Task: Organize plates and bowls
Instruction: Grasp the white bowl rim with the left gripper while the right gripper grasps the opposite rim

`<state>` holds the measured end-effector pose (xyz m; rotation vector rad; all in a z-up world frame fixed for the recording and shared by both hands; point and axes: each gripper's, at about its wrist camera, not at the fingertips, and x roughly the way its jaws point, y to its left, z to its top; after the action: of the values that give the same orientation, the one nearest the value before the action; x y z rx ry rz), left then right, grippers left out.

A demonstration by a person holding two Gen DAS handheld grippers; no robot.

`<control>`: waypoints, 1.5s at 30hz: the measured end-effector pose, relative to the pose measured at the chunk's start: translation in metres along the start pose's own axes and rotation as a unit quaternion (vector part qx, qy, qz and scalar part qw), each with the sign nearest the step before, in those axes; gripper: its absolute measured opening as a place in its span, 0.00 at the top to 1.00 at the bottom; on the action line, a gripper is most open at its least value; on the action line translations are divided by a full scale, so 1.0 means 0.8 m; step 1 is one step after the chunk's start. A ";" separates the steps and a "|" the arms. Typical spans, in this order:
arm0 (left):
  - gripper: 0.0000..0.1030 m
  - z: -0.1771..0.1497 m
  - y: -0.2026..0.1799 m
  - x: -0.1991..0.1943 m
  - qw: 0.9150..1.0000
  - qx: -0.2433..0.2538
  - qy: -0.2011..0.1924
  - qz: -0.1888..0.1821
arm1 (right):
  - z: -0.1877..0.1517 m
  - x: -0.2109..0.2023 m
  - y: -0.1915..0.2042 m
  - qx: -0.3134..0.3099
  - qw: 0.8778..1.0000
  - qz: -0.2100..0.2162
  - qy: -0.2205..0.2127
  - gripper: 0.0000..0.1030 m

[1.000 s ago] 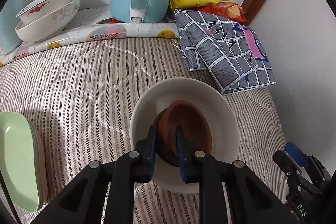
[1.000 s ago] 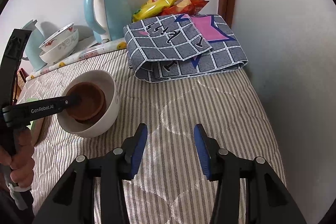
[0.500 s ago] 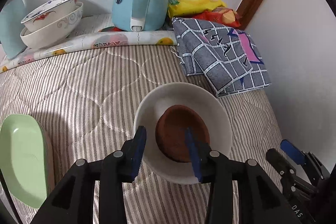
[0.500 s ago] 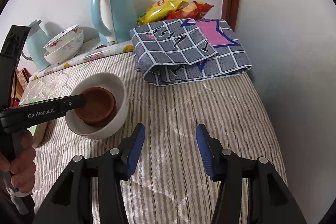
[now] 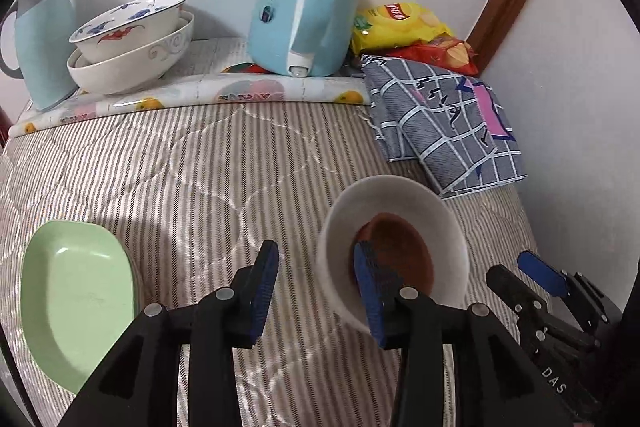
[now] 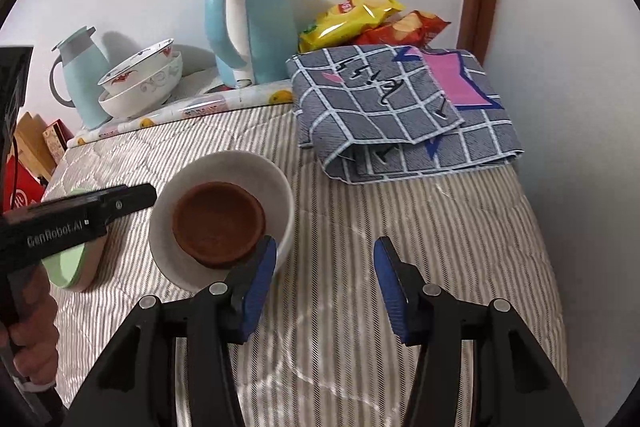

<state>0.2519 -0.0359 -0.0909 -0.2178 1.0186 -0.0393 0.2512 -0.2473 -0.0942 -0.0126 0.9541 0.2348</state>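
Bowls come first: a brown bowl (image 6: 218, 223) sits nested inside a white bowl (image 6: 280, 195) on the striped quilt (image 5: 180, 167) of a bed. That white bowl is the landmark for the rest. Readable writing: "GenRobot.AI" on the side of the left tongs (image 6: 132, 197) in the right wrist view, "DAS" on the right tongs (image 5: 528, 271) in the left wrist view, and a Lay's logo on the yellow chip bag (image 5: 400, 23) beyond the bowl by the wall; a red chip bag (image 5: 440, 53) lies beside it. A label on the blue kettle (image 5: 304, 3) is too small to read. Behind the white bowl to the right lies a folded grey checked cloth (image 6: 400, 111), close to its rim. Far behind to the left, two patterned bowls (image 5: 132, 43) are stacked beside a pale blue jug (image 5: 40, 39) on a fruit-print mat (image 5: 200, 93). Left of the white bowl rests a green plate (image 5: 76, 299) on another plate.

The left tongs have just been opening and hold nothing; one finger hangs over the brown bowl, the other over the quilt. The right tongs stand partly open and empty above the quilt, just right of the white bowl.
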 end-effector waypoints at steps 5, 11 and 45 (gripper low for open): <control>0.64 -0.001 0.003 0.008 1.000 0.004 0.007 -0.002 | 0.007 0.022 0.003 0.015 1.000 0.001 0.021 0.51; 0.64 0.000 0.003 0.024 1.000 0.011 0.024 -0.001 | 0.012 0.042 0.007 0.022 0.999 -0.002 0.037 0.51; 0.64 0.007 -0.002 0.078 0.997 0.037 0.069 0.020 | 0.025 0.102 0.012 0.017 0.995 -0.023 0.091 0.53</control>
<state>0.2899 -0.0452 -0.1400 -0.1272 1.1569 -0.0561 0.3109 -0.2201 -0.1476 -0.0257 1.1376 0.1768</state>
